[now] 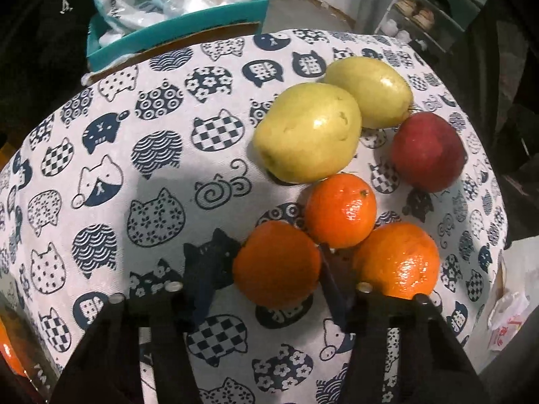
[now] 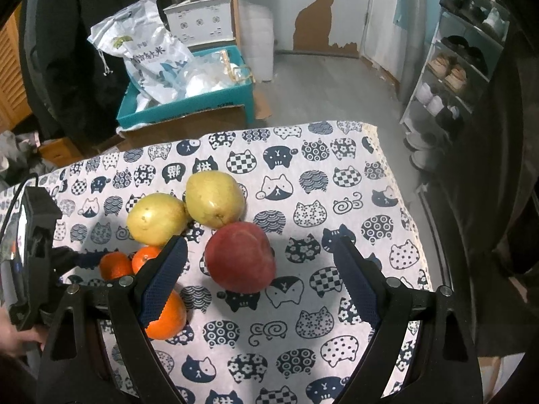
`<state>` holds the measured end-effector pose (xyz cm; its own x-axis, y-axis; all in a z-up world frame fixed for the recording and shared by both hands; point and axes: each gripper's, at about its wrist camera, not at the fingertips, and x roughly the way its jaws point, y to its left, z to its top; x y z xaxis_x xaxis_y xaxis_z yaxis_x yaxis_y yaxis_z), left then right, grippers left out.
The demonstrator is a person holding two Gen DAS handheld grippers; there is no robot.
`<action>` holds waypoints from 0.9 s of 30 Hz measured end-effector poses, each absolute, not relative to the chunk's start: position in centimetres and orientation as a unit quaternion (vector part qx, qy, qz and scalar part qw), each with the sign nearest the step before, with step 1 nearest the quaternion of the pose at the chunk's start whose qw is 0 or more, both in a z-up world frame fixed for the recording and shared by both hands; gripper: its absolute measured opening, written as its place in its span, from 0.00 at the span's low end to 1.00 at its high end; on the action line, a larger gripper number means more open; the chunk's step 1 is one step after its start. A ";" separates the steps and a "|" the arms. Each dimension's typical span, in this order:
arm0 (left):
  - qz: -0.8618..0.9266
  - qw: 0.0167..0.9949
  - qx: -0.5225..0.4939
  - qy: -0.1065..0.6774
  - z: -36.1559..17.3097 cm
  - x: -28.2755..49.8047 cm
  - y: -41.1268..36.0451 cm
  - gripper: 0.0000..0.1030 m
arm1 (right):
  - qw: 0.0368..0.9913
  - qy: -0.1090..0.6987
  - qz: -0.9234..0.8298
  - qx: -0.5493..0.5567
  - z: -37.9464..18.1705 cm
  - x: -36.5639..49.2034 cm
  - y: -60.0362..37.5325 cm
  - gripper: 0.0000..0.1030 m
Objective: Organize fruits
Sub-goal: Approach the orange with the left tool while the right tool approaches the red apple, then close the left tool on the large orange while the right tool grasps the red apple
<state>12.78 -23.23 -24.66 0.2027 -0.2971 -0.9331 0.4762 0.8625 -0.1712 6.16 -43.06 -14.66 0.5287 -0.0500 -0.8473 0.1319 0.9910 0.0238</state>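
Observation:
Two yellow pears (image 1: 308,133) (image 1: 369,92), a red apple (image 1: 427,151) and three oranges (image 1: 340,210) (image 1: 276,262) (image 1: 397,262) lie grouped on a cat-print cloth (image 1: 134,168). My left gripper (image 1: 266,269) is open, its fingers either side of the nearest orange, touching or nearly so. In the right wrist view the pears (image 2: 156,219) (image 2: 215,198), apple (image 2: 241,257) and oranges (image 2: 166,316) (image 2: 114,264) show. My right gripper (image 2: 259,266) is open around the apple, with clear gaps to both fingers. The left gripper (image 2: 84,259) shows at the left.
A teal crate (image 2: 188,101) with plastic bags stands on the floor behind the table. A shoe rack (image 2: 451,67) is at the right. The cloth's far edge (image 2: 235,131) and right edge (image 2: 414,219) drop to the floor. A white bag (image 1: 508,316) lies off the table's right side.

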 end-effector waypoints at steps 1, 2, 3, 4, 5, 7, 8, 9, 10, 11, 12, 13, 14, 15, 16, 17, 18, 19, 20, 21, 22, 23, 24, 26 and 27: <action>-0.252 0.771 0.078 0.579 -24.7 12.8 -23.3 0.47 | 0.871 0.486 -0.050 0.041 -14.9 6.3 -43.0 0.85; -0.253 0.772 0.081 0.578 -24.6 12.7 -23.4 0.47 | 0.870 0.488 -0.048 0.042 -15.1 6.4 -43.0 0.85; -0.254 0.773 0.083 0.576 -24.6 12.7 -23.3 0.47 | 0.869 0.490 -0.046 0.044 -15.3 6.6 -43.0 0.85; -0.255 0.773 0.085 0.574 -24.6 12.6 -23.3 0.47 | 0.867 0.494 -0.044 0.047 -15.6 6.7 -43.0 0.85; -0.253 0.775 0.089 0.572 -24.5 12.6 -23.4 0.46 | 0.865 0.497 -0.040 0.051 -15.8 6.9 -43.0 0.85; -0.253 0.776 0.090 0.571 -24.3 12.5 -23.4 0.46 | 0.857 0.511 -0.029 0.061 -16.7 7.4 -43.0 0.85; -0.254 0.776 0.089 0.570 -24.2 12.5 -23.3 0.46 | 0.854 0.515 -0.026 0.065 -17.0 7.6 -43.0 0.85; -0.253 0.778 0.089 0.568 -24.0 12.5 -23.2 0.46 | 0.851 0.521 -0.022 0.068 -17.6 7.9 -43.0 0.85; -0.253 0.779 0.087 0.567 -23.9 12.4 -23.1 0.46 | 0.847 0.526 -0.020 0.070 -18.1 8.1 -42.9 0.85; -0.253 0.780 0.087 0.565 -23.7 12.5 -23.0 0.46 | 0.841 0.535 -0.017 0.072 -18.8 8.4 -42.9 0.85; -0.253 0.781 0.085 0.565 -23.5 12.5 -22.9 0.46 | 0.838 0.541 -0.017 0.072 -19.3 8.5 -42.9 0.85; -0.253 0.782 0.083 0.564 -23.3 12.5 -22.8 0.46 | 0.834 0.547 -0.017 0.073 -19.9 8.7 -42.9 0.85; -0.252 0.783 0.080 0.563 -23.1 12.5 -22.5 0.46 | 0.831 0.552 -0.016 0.075 -20.5 9.0 -42.8 0.85; -0.251 0.784 0.077 0.562 -22.9 12.5 -22.4 0.46 | 0.828 0.556 -0.015 0.076 -20.9 9.2 -42.9 0.85; -0.251 0.785 0.074 0.562 -22.8 12.5 -22.2 0.46 | 0.825 0.560 -0.015 0.078 -21.4 9.4 -42.9 0.85; -0.251 0.785 0.071 0.561 -22.6 12.6 -22.1 0.46 | 0.822 0.564 -0.016 0.079 -21.9 9.5 -42.9 0.85; -0.251 0.786 0.069 0.561 -22.5 12.6 -21.9 0.46 | 0.819 0.569 -0.017 0.079 -22.3 9.7 -42.9 0.85; -0.250 0.787 0.067 0.560 -22.3 12.6 -21.8 0.46 | 0.817 0.572 -0.017 0.078 -22.7 9.8 -42.9 0.85; -0.251 0.787 0.065 0.559 -22.3 12.7 -21.7 0.46 | 0.815 0.574 -0.017 0.078 -23.1 9.9 -42.9 0.85; -0.250 0.788 0.064 0.559 -22.2 12.7 -21.6 0.46 | 0.814 0.576 -0.016 0.077 -23.4 10.1 -42.9 0.85; -0.249 0.788 0.063 0.559 -22.2 12.7 -21.5 0.46 | 0.813 0.577 -0.015 0.076 -23.6 10.2 -42.8 0.85; -0.249 0.788 0.061 0.559 -22.1 12.8 -21.4 0.46 | 0.813 0.578 -0.013 0.075 -23.9 10.3 -42.7 0.85; -0.248 0.788 0.060 0.560 -22.1 12.8 -21.3 0.46 | 0.812 0.579 -0.013 0.074 -24.0 10.6 -42.6 0.85; -0.247 0.788 0.058 0.561 -22.1 12.8 -21.1 0.46 | 0.810 0.583 -0.013 0.069 -24.4 10.9 -42.3 0.85; -0.246 0.788 0.058 0.561 -22.2 12.9 -21.0 0.46 | 0.808 0.585 -0.013 0.066 -24.6 11.1 -42.2 0.85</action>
<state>12.87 -21.04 -22.16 0.2488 -0.3234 -0.9130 0.4527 0.8721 -0.1856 11.10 -42.17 -24.60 0.3156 0.0561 -0.9472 0.0990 0.9908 0.0917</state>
